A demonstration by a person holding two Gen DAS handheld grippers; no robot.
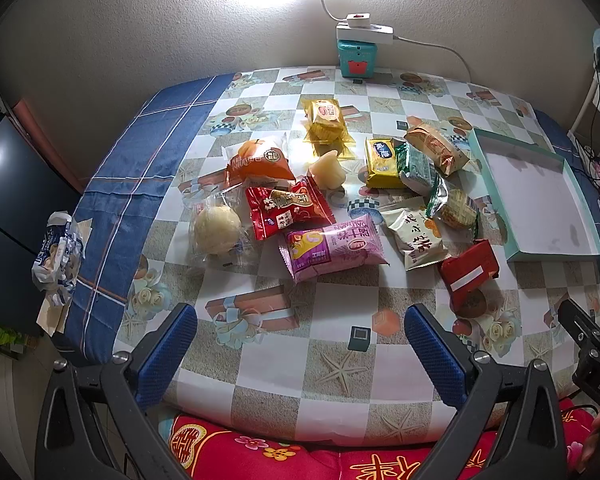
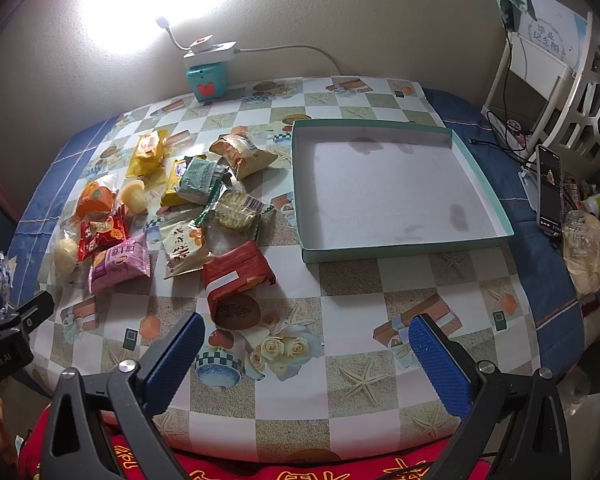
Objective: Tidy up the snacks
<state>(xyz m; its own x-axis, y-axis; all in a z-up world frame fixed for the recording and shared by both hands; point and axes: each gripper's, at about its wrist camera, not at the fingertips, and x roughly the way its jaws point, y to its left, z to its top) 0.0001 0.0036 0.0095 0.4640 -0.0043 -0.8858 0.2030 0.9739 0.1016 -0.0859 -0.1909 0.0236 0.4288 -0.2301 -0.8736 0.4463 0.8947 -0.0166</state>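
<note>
Snack pile left of the empty tray, both grippers spread and holding nothing, hanging back at the near table edge.

The red packet (image 2: 236, 276) is the nearest snack, lying just ahead-left of the right gripper (image 2: 308, 360), long axis running roughly left-right with a slight tilt; the teal-rimmed tray (image 2: 404, 246) sits ahead-right of that gripper, well apart from the packet. The right gripper looks nearer both, my guess for the first pick. From the left gripper (image 1: 300, 356) the pink packet (image 1: 334, 248) lies straight ahead, red packet (image 1: 470, 270) ahead-right, tray (image 1: 556, 258) far right. Snacks overlap: the green packet (image 2: 198, 180) rests on the yellow packet (image 2: 172, 192), so edges are hidden. Print is too small to read. The tray's right rim is cut off in the left view. Round brown item touching the red packet's near end: unclear what it is.
</note>
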